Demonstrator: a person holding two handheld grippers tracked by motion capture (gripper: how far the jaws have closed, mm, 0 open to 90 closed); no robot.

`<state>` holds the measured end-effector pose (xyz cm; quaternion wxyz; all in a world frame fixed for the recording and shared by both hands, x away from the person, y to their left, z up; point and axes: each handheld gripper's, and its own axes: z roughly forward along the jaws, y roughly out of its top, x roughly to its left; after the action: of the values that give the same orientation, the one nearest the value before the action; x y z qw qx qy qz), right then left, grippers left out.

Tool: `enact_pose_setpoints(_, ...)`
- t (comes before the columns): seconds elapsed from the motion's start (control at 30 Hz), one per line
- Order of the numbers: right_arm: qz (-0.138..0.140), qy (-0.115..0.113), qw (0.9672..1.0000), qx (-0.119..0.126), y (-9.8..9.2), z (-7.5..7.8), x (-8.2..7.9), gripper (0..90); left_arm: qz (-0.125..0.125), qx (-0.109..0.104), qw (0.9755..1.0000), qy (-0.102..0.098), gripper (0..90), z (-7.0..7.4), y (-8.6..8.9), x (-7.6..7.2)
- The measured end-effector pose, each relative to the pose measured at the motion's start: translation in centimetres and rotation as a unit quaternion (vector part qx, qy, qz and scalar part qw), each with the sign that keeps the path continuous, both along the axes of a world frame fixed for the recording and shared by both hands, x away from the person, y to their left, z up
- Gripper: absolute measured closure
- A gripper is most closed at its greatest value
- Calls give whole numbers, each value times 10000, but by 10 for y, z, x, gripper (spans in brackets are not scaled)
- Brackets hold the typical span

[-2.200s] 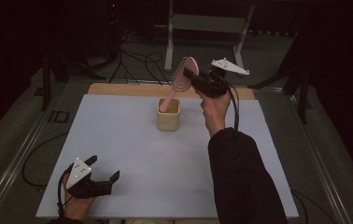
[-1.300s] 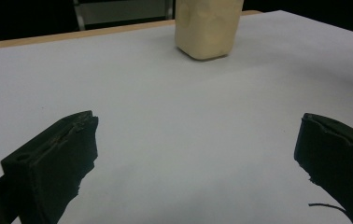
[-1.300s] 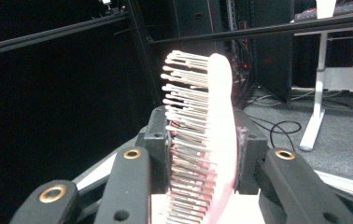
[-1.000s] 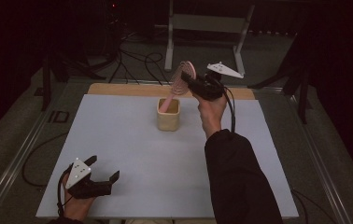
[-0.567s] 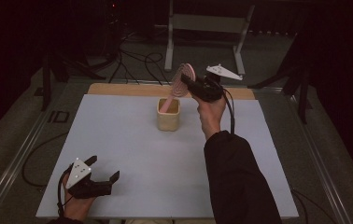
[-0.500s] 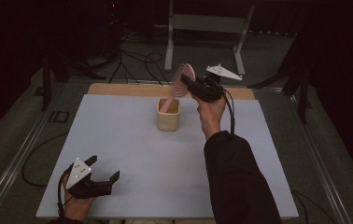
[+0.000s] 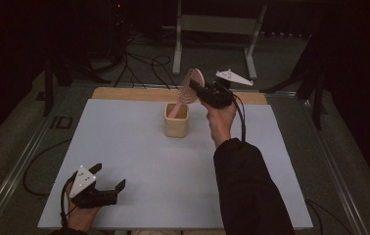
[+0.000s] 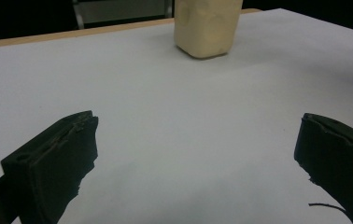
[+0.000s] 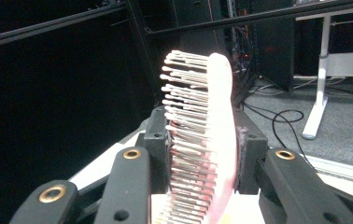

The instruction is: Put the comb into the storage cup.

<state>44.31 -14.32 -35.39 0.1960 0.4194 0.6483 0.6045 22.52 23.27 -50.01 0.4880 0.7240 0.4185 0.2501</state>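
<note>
While the hairbrush (image 7: pixel 191 85) stays clamped over the cup (image 7: pixel 176 120), nothing has shifted.

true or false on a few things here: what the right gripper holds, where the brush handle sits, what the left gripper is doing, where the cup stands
1. The right gripper is shut on the pink hairbrush. True.
2. The brush lies flat on the table. False: it is tilted, head up, its handle end down in the beige cup.
3. The left gripper holds the cup. False: its jaws stand open over bare table, the cup well beyond them.
4. The cup stands upright near the table's far edge. True.
5. The jaws clamp the brush by its handle. False: they press on the bristled head.
</note>
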Motion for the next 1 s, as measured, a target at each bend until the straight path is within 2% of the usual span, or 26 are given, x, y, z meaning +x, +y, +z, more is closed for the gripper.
enact_pose_setpoints(0.37,-8,54,10000,1,0,-7,0,653,-1,6,10000,1,0,0,0,0)
enact_pose_setpoints(1.0,35,83,9998,-183,9,-15,0,652,-10,24,10000,5,0,0,0,0)
